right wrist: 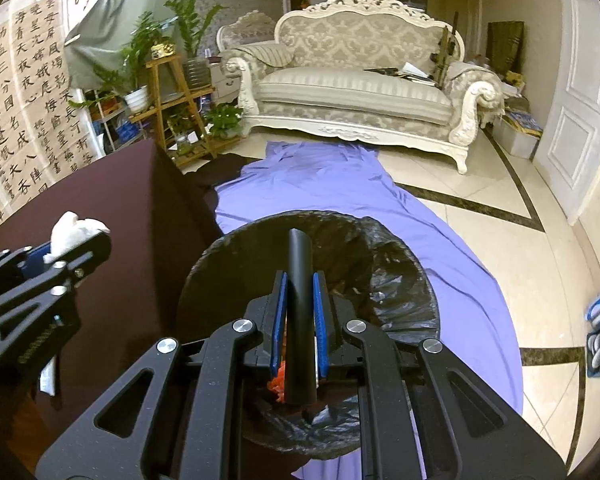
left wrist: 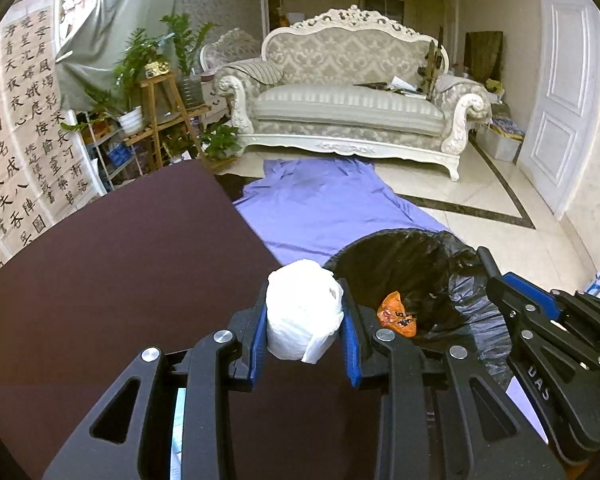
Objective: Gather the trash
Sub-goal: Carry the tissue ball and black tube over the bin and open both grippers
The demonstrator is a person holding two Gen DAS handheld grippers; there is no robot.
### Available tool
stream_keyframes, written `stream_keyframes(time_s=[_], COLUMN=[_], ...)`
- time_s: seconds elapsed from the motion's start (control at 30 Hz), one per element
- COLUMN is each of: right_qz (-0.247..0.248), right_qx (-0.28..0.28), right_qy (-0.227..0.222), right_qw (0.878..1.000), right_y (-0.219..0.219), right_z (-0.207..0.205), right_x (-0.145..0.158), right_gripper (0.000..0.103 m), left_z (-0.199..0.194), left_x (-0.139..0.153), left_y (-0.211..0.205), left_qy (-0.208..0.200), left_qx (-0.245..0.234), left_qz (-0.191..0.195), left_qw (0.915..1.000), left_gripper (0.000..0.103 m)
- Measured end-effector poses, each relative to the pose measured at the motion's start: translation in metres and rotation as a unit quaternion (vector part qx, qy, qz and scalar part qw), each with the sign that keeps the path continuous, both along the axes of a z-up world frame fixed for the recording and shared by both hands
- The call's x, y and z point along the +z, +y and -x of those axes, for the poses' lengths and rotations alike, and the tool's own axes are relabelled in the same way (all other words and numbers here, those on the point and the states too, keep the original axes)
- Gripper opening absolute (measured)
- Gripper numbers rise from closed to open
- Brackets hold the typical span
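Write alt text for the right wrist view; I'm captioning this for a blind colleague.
The right gripper is shut on a black tube above a bin lined with a black bag, which stands on a purple sheet. At left, the left gripper holds a white wad over a dark table.

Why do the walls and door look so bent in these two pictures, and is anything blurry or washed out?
Left wrist view: the fisheye lens bows the white door and darkens the corners; the white wad in the left claw is slightly washed out. Right wrist view: same curving, calligraphy sheets lean inward; the black tube in the right claw is sharp, with glare on the bin liner.
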State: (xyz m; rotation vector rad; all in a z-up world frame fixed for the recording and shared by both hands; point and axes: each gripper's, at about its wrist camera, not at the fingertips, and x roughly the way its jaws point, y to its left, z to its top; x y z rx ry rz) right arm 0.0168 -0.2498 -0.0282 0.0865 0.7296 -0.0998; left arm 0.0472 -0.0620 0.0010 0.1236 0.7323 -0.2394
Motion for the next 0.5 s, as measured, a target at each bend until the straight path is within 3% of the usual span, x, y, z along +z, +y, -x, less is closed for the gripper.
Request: stream_keyframes(time_s=[0.5], right_qz=[-0.015], right_qx=[-0.027], right_qy=[0.007], right_qw=[1.0], right_y=[-0.029], right_z=[-0.009], right_x=[-0.013], right_gripper=[0.013], left_z=[-0.017], left_x=[-0.012], left_y=[-0.04], left_qy=[0.006], left_qx=[-0.013], left_qz=[-0.029], left_qw=[0.9995], left_gripper=[0.032])
